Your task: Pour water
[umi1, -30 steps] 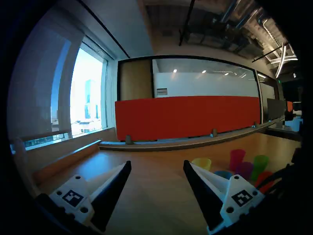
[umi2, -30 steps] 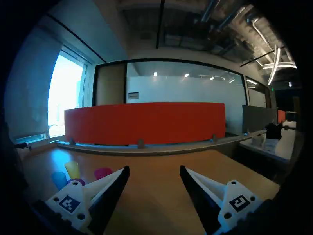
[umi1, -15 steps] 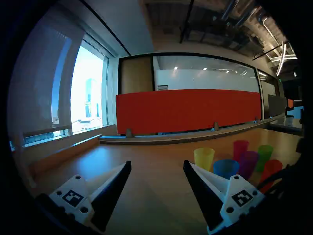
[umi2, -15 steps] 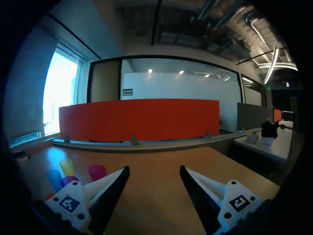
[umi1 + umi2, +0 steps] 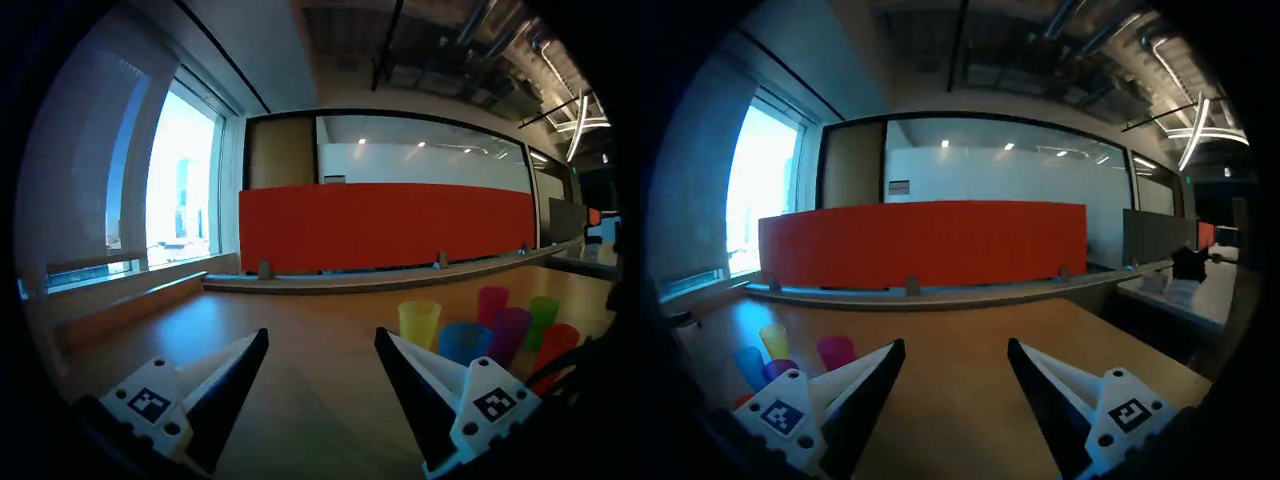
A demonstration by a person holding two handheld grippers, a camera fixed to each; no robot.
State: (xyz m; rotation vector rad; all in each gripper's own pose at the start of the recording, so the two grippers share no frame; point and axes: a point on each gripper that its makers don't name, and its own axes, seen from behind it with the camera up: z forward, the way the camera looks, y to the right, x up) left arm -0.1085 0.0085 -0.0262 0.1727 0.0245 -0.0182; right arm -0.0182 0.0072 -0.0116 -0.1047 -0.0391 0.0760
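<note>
Cups (image 5: 500,328) right of left gripper (image 5: 320,332); tabletop (image 5: 264,308) ahead to partition (image 5: 384,228).

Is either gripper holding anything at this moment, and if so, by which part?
Nothing is held: the left gripper and right gripper are both open and empty.

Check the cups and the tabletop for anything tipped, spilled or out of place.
Nothing stands out. The coloured plastic cups stand upright in a tight cluster on the wooden table, and no spill or damage is visible on it. The left gripper and right gripper are open, holding nothing.
</note>
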